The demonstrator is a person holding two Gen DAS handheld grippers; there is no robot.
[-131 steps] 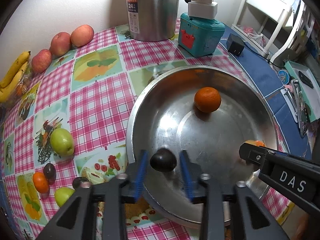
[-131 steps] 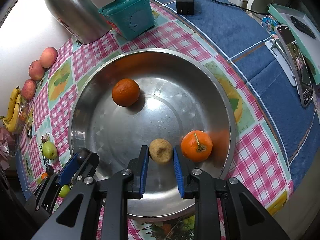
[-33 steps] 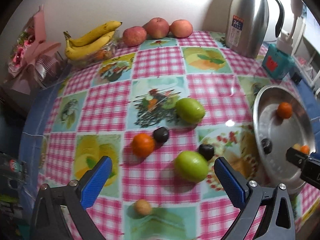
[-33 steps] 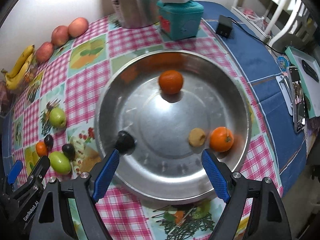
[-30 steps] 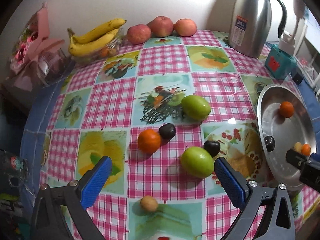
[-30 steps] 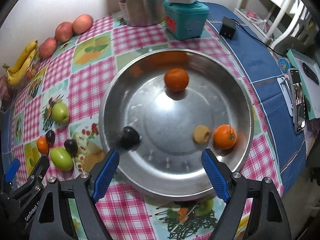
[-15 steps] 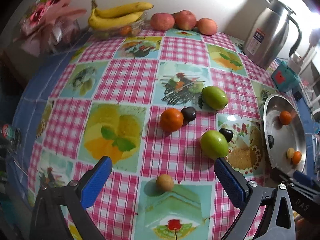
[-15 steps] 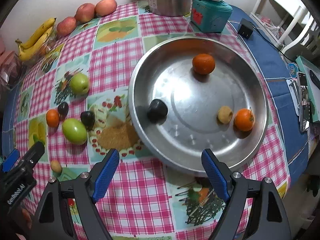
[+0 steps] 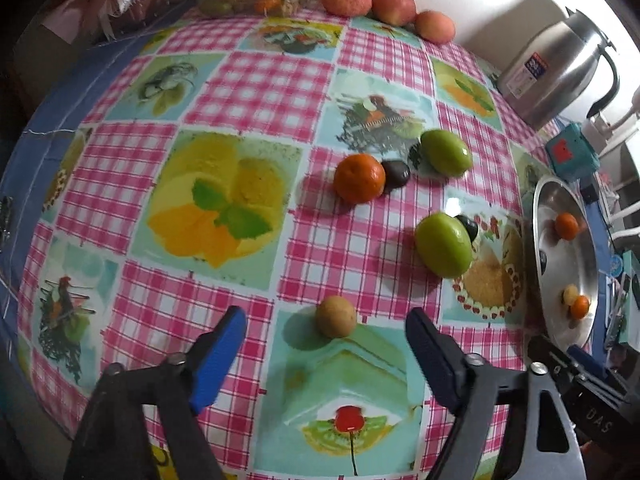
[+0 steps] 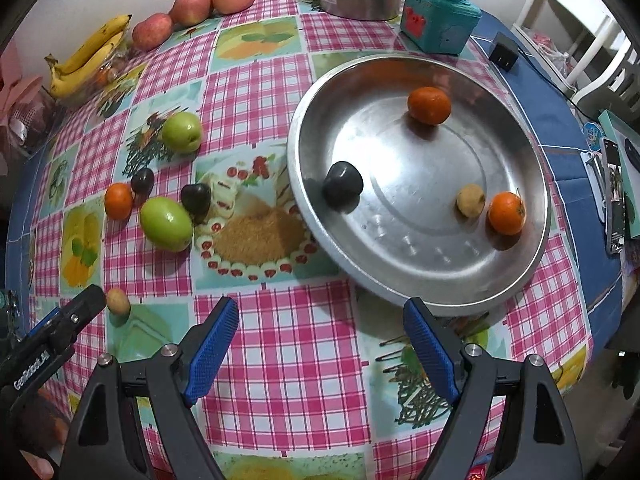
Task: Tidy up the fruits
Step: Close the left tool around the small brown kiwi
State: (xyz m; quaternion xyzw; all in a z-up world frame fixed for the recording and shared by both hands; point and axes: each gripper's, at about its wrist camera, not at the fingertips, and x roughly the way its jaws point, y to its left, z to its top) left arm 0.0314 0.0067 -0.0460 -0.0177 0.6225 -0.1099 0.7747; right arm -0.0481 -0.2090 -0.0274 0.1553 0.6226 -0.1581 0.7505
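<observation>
My left gripper (image 9: 326,354) is open and empty, with a small tan fruit (image 9: 335,316) just ahead between its fingers. Beyond lie an orange (image 9: 359,178), two dark plums (image 9: 396,172) (image 9: 468,226) and two green fruits (image 9: 443,245) (image 9: 446,153) on the checked cloth. My right gripper (image 10: 320,344) is open and empty over the cloth, just short of the steel basin (image 10: 312,120). The basin holds two oranges (image 10: 429,105) (image 10: 506,213), a dark plum (image 10: 342,186) and a tan fruit (image 10: 471,200).
Bananas (image 10: 86,58) and three red apples (image 10: 192,7) lie at the table's far edge. A steel thermos (image 9: 554,72) and a teal box (image 10: 440,22) stand behind the basin. A charger (image 10: 503,56) and a phone (image 10: 614,194) lie on the blue cloth at right.
Both grippers have let go of their fruits and opened wide. Both drew back from the basin; the left one swung left and came down close to the small tan fruit.
</observation>
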